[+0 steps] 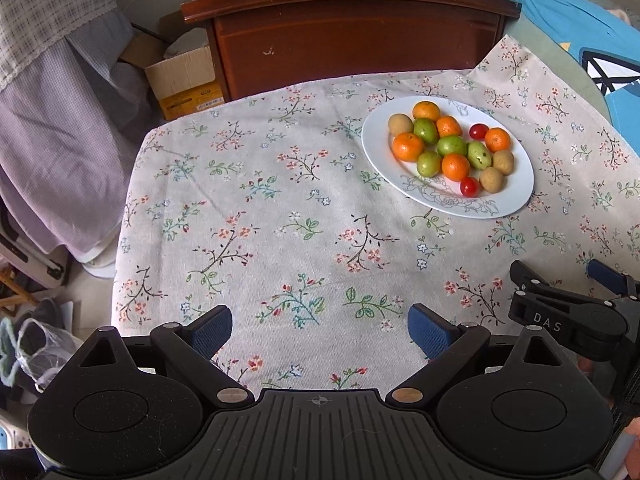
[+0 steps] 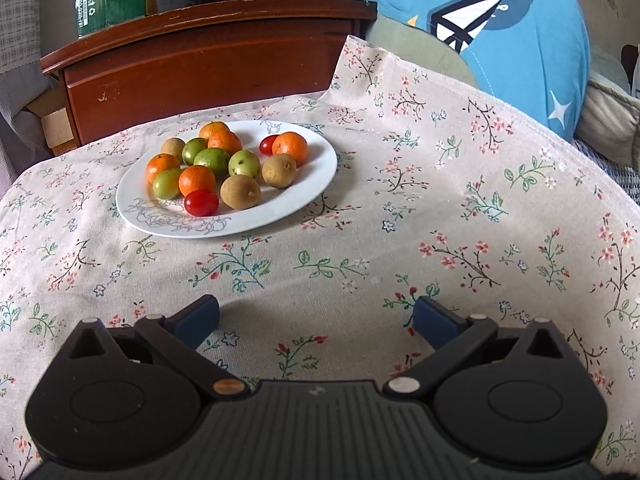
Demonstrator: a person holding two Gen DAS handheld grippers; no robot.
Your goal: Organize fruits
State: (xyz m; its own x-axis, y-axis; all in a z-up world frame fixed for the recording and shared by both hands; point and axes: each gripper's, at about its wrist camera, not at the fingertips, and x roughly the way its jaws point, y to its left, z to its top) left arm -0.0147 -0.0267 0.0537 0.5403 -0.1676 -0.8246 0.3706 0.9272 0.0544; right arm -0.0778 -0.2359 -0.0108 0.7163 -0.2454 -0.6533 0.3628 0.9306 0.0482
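- The left tool (image 1: 320, 330) is wide open and holds nothing. It hangs low over the flowery cloth (image 1: 248, 216) on the tabletop.
- The right tool (image 2: 316, 318) is wide open too, with nothing between its two blue pads. In the left view it shows just to the right of the left tool.
- All the fruits sit together on one white plate (image 1: 508, 204). None lies on the cloth.
- On the plate are oranges (image 2: 197, 180), green fruits (image 2: 244, 163), brown fruits (image 2: 241, 192) and little red tomatoes (image 2: 201, 202). They are mixed up and touch each other, not in groups by kind.
- From the left tool, the plate is ahead and to the right, well apart.
- From the right tool, the plate is ahead and to the left, and nearer.
- I think both tools are open so they are ready to grab a fruit, or because they just let one go. This could be fruits waiting to be sorted, or fruits already gathered on the plate.
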